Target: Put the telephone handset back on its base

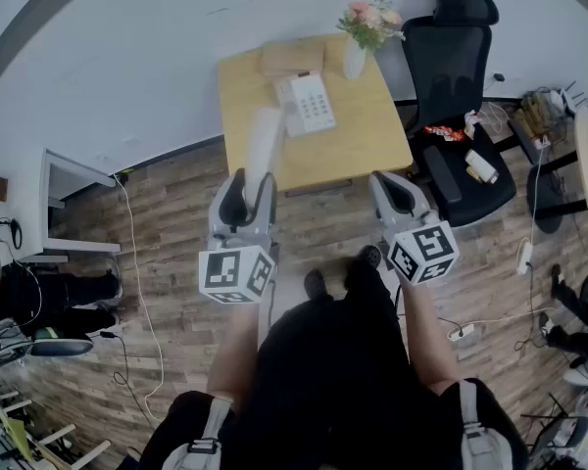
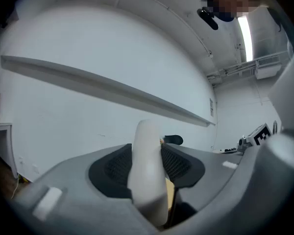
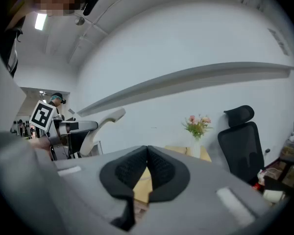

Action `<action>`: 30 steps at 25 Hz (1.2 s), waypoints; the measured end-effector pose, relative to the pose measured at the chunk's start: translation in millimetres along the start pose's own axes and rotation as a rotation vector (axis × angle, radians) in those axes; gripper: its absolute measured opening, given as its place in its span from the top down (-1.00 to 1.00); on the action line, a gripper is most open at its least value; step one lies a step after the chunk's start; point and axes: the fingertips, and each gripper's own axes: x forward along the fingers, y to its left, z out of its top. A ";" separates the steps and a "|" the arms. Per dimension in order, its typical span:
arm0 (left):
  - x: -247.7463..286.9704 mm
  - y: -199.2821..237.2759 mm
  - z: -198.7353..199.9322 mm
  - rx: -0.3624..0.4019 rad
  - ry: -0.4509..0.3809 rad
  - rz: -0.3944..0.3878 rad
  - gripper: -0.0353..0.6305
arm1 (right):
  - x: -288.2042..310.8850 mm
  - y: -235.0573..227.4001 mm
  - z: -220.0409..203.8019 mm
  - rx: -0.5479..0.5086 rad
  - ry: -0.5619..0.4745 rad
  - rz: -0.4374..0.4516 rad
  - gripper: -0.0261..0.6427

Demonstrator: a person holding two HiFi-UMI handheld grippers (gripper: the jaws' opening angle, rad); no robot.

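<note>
The white telephone handset [image 1: 262, 143] stands upright in my left gripper [image 1: 249, 190], held above the floor short of the desk. In the left gripper view both black pads press on the handset [image 2: 147, 168]. The white telephone base [image 1: 306, 103] lies on the wooden desk [image 1: 377, 130], keypad up, ahead of the handset and to its right. My right gripper [image 1: 395, 193] hangs beside the desk's near right corner, shut with nothing in it; its pads [image 3: 159, 168] meet in the right gripper view. From there the handset [image 3: 100, 126] shows at the left.
A vase of pink flowers [image 1: 361, 39] stands at the desk's far right, a brown box [image 1: 292, 59] behind the base. A black office chair [image 1: 461, 96] is right of the desk. A white shelf [image 1: 73, 213] and cables lie left on the wood floor.
</note>
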 end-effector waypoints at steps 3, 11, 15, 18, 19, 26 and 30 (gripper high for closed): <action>-1.9 4.5 0.0 0.012 0.005 0.007 0.30 | 0.9 2.9 3.1 -0.006 -0.007 0.001 0.91; -7.3 9.1 2.1 0.006 0.001 0.000 0.30 | -6.1 12.0 8.6 -0.024 -0.020 -0.017 0.91; -11.2 10.3 1.7 0.003 0.002 -0.006 0.30 | -9.2 15.8 11.9 -0.007 -0.042 -0.031 0.91; -14.8 10.3 -0.1 0.004 0.005 -0.010 0.30 | -12.7 16.9 9.6 -0.010 -0.041 -0.045 0.91; -15.1 10.3 -0.8 0.006 0.007 -0.010 0.30 | -13.9 16.3 8.7 -0.006 -0.041 -0.051 0.91; -11.6 6.2 -6.6 0.022 0.024 -0.003 0.30 | -18.9 7.1 0.4 0.025 -0.038 -0.058 0.91; -2.2 4.9 -6.8 0.029 0.025 0.007 0.30 | -13.3 -1.3 4.1 0.034 -0.051 -0.051 0.91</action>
